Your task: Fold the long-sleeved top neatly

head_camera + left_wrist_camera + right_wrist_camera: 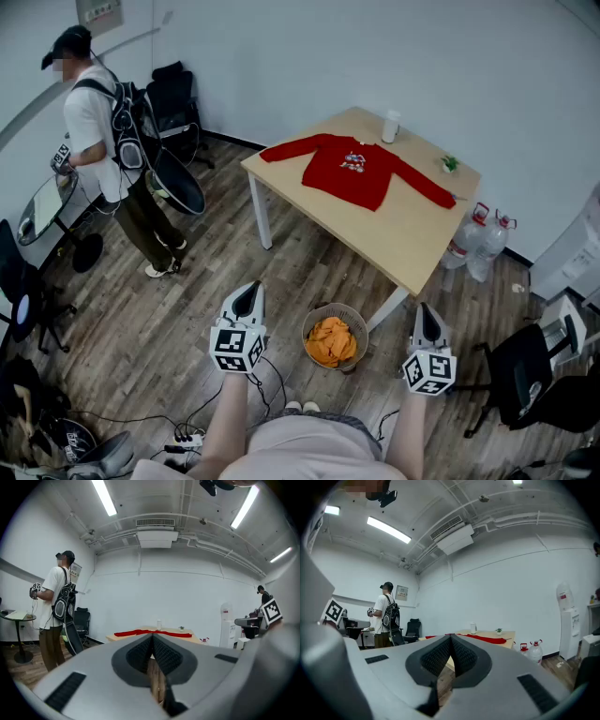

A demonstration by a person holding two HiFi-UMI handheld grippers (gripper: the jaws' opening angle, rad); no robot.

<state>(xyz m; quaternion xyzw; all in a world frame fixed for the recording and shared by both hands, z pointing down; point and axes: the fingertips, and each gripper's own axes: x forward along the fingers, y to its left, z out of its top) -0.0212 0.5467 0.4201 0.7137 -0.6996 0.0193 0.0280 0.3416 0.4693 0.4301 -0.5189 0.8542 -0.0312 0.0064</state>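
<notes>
Both sets of jaws are pressed together on nothing — my left gripper and right gripper point level toward the long-sleeved top, spread well ahead on the worktop, sleeves crosswise, roughly between them.

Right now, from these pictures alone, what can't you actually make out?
- Print on the red top: too small to read in the head view. Both gripper views see the top edge-on, as a thin red strip.
- White container on the table: too small in every view to tell cup from bottle.
- Basket, head view: the orange cloth covers whatever lies beneath.
</notes>
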